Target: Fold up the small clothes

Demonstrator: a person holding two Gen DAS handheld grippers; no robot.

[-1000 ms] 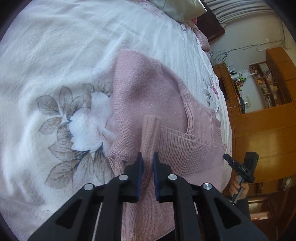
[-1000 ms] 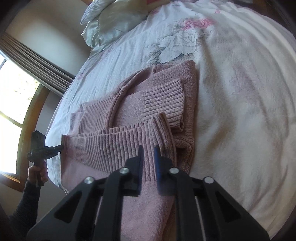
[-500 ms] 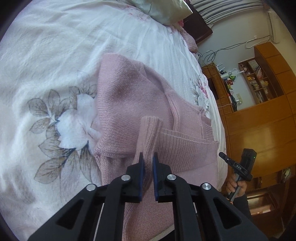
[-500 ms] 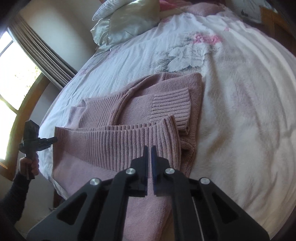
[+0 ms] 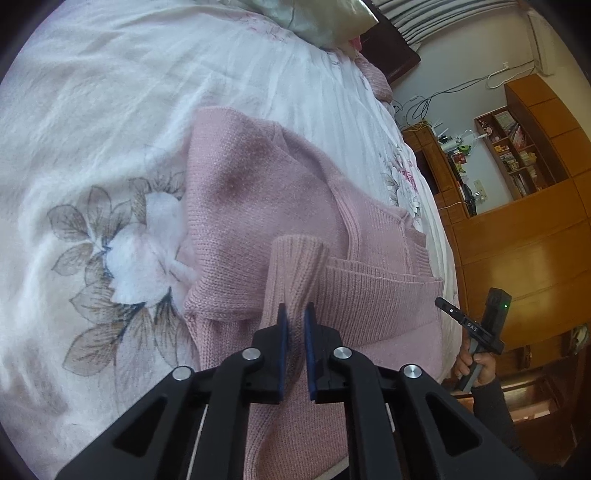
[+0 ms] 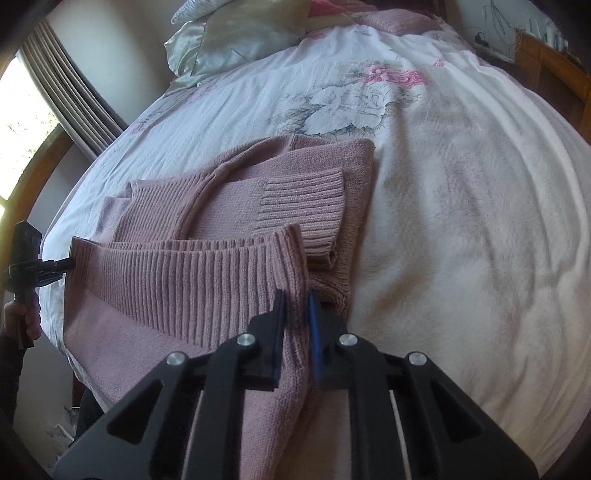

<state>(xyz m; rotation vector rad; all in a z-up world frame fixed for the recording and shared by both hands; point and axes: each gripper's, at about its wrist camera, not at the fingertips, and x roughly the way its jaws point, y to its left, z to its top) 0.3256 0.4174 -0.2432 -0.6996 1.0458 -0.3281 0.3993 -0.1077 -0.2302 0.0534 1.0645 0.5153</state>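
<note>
Left wrist view: the left hand-held gripper [image 5: 294, 308] is nearly closed, w/ only a narrow gap between its blue-padded fingers [image 5: 282, 325], and that gap is filled by the ribbed hem [image 5: 295, 266] of a pink knit sweater [image 5: 258, 206]. The pinched hem stands up as a vertical fold between the pads. The rest of the sweater lies spread on the bed [image 5: 110, 110], on a white cover w/ a grey-leafed flower print [image 5: 122, 254] just left of the garment. The ribbed band runs right from the grip twd the bed edge, where the other hand-held gripper [image 5: 441, 303] shows small, held by a hand [image 5: 474, 365] in a dark sleeve. Wooden cabinets [image 5: 517, 266] and shelves stand beyond the bed; a pale pillow [image 5: 325, 22] sits at top.

Right wrist view: the right hand-held gripper [image 6: 295, 299] is also almost shut, w/ knit fabric bunched between its fingers at the hem's right corner. From there the ribbed hem [image 6: 177, 273] stretches left, lifted off the bed, to the left hand-held gripper [image 6: 66, 263], whose tip meets the far corner; a hand [image 6: 24, 317] grips its handle. Under the raised hem the sweater lies partly folded, a ribbed cuff [image 6: 303, 203] resting on top of the body. White cover w/ a pink-and-grey flower print [image 6: 369, 96] extends right and beyond. Pillow [image 6: 236, 33] at top, curtain [image 6: 70, 96] and window [image 6: 22, 110] at left.
</note>
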